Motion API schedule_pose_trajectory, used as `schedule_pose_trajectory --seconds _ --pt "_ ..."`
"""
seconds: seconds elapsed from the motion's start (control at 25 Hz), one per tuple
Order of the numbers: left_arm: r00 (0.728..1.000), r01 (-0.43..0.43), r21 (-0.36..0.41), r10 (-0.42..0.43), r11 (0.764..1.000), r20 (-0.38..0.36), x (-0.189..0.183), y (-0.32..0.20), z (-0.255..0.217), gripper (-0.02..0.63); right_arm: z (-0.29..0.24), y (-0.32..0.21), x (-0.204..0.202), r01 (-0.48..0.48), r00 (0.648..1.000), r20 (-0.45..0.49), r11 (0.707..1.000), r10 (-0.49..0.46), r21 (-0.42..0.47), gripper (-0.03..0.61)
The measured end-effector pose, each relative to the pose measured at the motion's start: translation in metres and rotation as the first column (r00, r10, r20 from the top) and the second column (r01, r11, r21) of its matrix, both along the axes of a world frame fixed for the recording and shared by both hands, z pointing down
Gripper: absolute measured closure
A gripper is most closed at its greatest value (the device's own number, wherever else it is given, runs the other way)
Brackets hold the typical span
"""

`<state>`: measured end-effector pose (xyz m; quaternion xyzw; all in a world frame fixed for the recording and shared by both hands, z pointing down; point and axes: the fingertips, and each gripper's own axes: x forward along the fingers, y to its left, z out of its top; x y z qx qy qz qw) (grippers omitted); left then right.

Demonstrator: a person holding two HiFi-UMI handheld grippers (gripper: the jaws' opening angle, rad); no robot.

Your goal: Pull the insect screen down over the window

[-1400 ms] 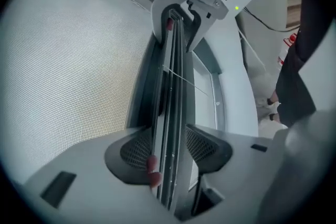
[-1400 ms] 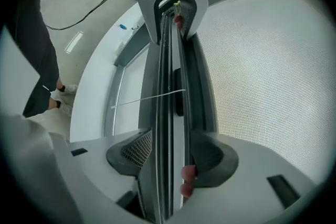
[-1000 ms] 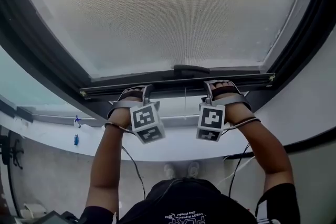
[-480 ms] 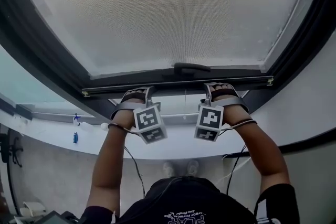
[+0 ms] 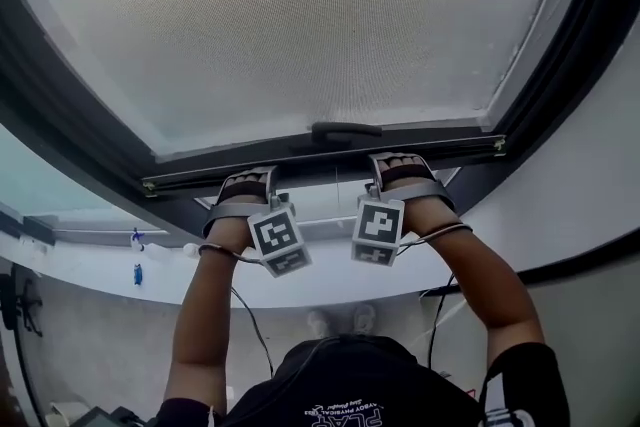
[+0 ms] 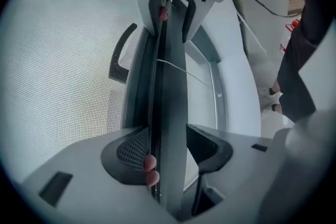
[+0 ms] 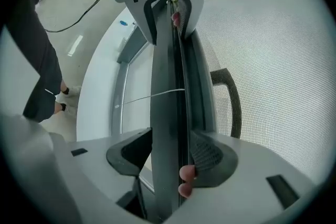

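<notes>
The insect screen's grey mesh (image 5: 300, 15) fills the window above me. Its dark bottom bar (image 5: 320, 160) runs across, with a black handle (image 5: 345, 131) at mid-length. My left gripper (image 5: 248, 187) is shut on the bar left of the handle, and my right gripper (image 5: 395, 170) is shut on it right of the handle. In the left gripper view the bar (image 6: 170, 86) runs up between the jaws of the left gripper (image 6: 168, 165), handle (image 6: 119, 57) to its left. In the right gripper view the bar (image 7: 167, 86) passes through the right gripper (image 7: 170, 162), handle (image 7: 231, 97) to its right.
A dark window frame (image 5: 560, 65) borders the screen on both sides. Below the bar lie a white sill (image 5: 100, 270) with small blue objects (image 5: 137, 273). Cables (image 5: 250, 315) hang from the grippers. A thin cord (image 6: 184, 72) crosses the glass behind the bar.
Both grippers keep their hold on the bar. Bar and grippers sit slightly left and higher in the picture than a second ago.
</notes>
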<state>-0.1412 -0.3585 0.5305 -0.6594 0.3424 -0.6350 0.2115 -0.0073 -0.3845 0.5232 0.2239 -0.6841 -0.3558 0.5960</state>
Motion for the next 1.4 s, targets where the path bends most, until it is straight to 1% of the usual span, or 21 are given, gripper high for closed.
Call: schedule_pose_trajectory --seconds 0.08,0.2,0.32,0.44,0.52,0.6,0.76,0.88,1.0,1.04,1.24,1.4 --pt "1.0 -0.012 -0.027 0.011 1.0 -0.007 -0.0008 0.0008 0.0007 0.407 -0.0003 0.0001 -0.001 -0.003 1.0 0.012 1.0 0.003 0.0 0.367" --pt "0.999 -0.028 -0.008 0.028 1.0 -0.018 -0.0011 0.0008 0.0004 0.407 -0.0003 0.0014 -0.0008 -0.009 1.0 0.015 1.0 0.009 0.017 0.367" --pt "1.0 -0.018 0.002 0.018 1.0 -0.005 -0.0014 0.0036 0.0007 0.407 0.0014 0.0065 0.0008 -0.013 1.0 0.004 1.0 0.013 0.006 0.367" --pt "0.998 -0.01 -0.013 0.01 1.0 -0.057 0.003 0.0002 -0.0043 0.407 0.0005 0.0007 -0.0022 -0.012 1.0 0.012 1.0 0.012 0.0 0.367" --pt "0.998 -0.019 -0.032 0.017 0.999 -0.053 0.0013 0.0035 0.0001 0.407 0.0003 0.0016 -0.0032 -0.016 0.999 0.029 1.0 0.016 0.003 0.367" --pt "0.999 -0.027 -0.032 0.026 0.999 -0.047 -0.0014 0.0051 0.0045 0.407 0.0007 0.0034 -0.0027 -0.025 0.999 0.048 1.0 0.025 0.011 0.367" --pt "0.996 -0.033 -0.014 0.031 0.999 -0.081 0.0 0.0014 0.0011 0.407 0.0002 0.0016 -0.0043 -0.049 0.996 0.073 0.999 0.048 0.01 0.367" --pt "0.997 -0.037 -0.022 0.035 0.999 -0.066 -0.0005 0.0031 0.0024 0.407 0.0001 0.0036 -0.0026 -0.041 0.998 0.049 0.999 0.041 0.006 0.367" --pt "1.0 -0.028 -0.039 0.028 0.999 -0.003 -0.0029 0.0055 0.0031 0.407 0.0018 0.0062 -0.0011 -0.028 1.0 0.002 1.0 0.028 -0.005 0.367" --pt "1.0 -0.023 -0.043 0.023 0.999 0.004 -0.0029 0.0058 0.0029 0.407 0.0023 0.0058 -0.0016 -0.027 1.0 -0.003 1.0 0.027 -0.006 0.367" --pt "1.0 -0.016 -0.035 0.015 0.999 -0.014 0.0008 0.0038 0.0032 0.407 0.0047 0.0027 -0.0001 -0.043 0.999 -0.006 0.999 0.043 -0.004 0.367" --pt "0.999 0.004 -0.021 -0.003 1.0 0.041 -0.0003 0.0035 0.0027 0.407 0.0028 0.0022 -0.0004 -0.032 0.999 -0.01 0.999 0.032 0.001 0.367"
